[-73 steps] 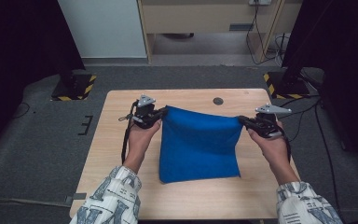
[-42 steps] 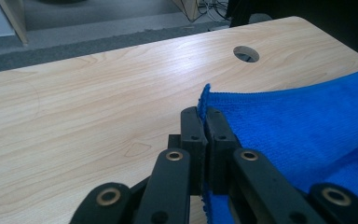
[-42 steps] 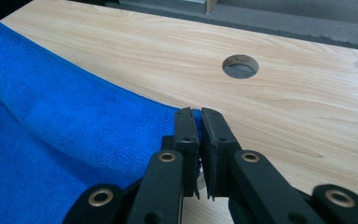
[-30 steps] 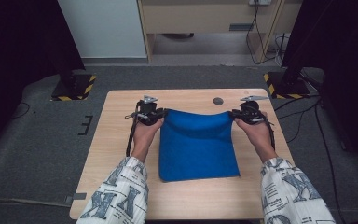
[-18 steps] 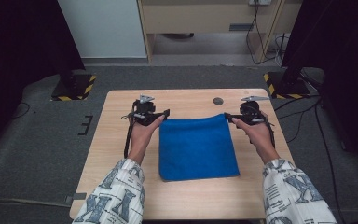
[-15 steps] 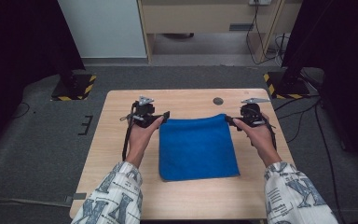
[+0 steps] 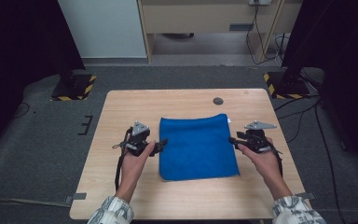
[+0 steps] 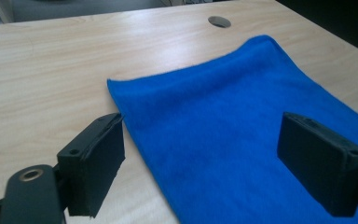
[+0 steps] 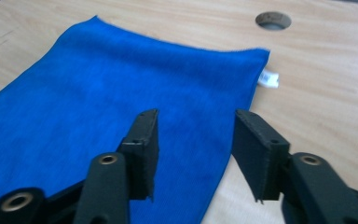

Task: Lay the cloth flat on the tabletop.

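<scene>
cloth: blue cloth (image 7: 197, 147) lies flat mid-table (image 7: 121, 116), white tag (image 9: 268, 78) at its far right corner
left gripper (image 7: 160, 145): jaws wide apart, straddling the cloth's left edge
right gripper (image 7: 233, 140): jaws apart over the right edge, gripping nothing

I can read no text, number or brand anywhere here. The one label I see is the small white tag (image 9: 268, 78) at the far corner of the blue cloth (image 9: 102, 112), ahead of my right gripper (image 9: 193, 156) and a little to its right; its face shows blank and too small to make out any print. The black-and-yellow hazard stripes (image 7: 89, 88) on the floor stands beyond the table carry no lettering.
</scene>
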A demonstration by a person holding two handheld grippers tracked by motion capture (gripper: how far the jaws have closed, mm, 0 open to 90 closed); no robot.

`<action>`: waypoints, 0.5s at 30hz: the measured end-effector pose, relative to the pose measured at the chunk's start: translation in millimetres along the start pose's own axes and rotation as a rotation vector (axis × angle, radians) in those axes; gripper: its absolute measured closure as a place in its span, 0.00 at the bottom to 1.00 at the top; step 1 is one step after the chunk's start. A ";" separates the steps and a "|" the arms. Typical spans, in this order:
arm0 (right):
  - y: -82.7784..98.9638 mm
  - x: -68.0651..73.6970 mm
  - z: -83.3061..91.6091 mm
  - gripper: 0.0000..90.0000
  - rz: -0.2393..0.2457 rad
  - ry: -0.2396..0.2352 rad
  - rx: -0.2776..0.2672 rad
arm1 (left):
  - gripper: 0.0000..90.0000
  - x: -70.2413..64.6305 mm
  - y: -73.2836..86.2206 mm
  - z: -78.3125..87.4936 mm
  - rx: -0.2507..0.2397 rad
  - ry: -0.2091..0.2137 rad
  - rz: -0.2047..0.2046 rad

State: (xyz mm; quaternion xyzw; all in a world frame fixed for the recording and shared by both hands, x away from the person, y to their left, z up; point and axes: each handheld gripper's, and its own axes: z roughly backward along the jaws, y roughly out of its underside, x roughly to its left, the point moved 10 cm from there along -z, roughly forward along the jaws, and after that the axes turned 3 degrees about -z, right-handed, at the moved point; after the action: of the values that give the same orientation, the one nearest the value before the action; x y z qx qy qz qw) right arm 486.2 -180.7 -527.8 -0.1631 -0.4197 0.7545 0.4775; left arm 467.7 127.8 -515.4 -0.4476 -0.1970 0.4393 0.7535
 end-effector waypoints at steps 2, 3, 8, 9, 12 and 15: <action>9.4 1.4 2.8 0.63 0.011 -0.001 -0.001 | 0.16 0.4 7.2 2.4 0.004 -0.003 -0.006; 12.9 1.6 3.8 0.65 0.012 -0.001 -0.003 | 0.16 0.0 12.5 3.4 0.010 -0.001 -0.007; 47.6 7.4 8.5 0.69 0.024 -0.006 0.007 | 0.18 -0.7 39.4 9.6 0.026 0.010 0.008; 55.7 9.7 8.5 0.69 0.021 -0.005 0.009 | 0.19 -1.4 43.5 10.5 0.030 0.011 0.011; 67.2 15.9 9.4 0.70 0.036 -0.012 0.017 | 0.21 -4.5 61.1 13.7 0.048 -0.003 -0.004; 69.7 22.6 12.2 0.72 0.056 -0.017 0.015 | 0.23 -5.6 69.6 18.6 0.040 -0.004 0.029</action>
State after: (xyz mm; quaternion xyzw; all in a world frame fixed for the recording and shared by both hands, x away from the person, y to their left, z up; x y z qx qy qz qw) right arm 426.5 -180.5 -572.0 -0.1649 -0.4134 0.7720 0.4537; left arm 418.1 147.4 -564.1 -0.4344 -0.1830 0.4547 0.7556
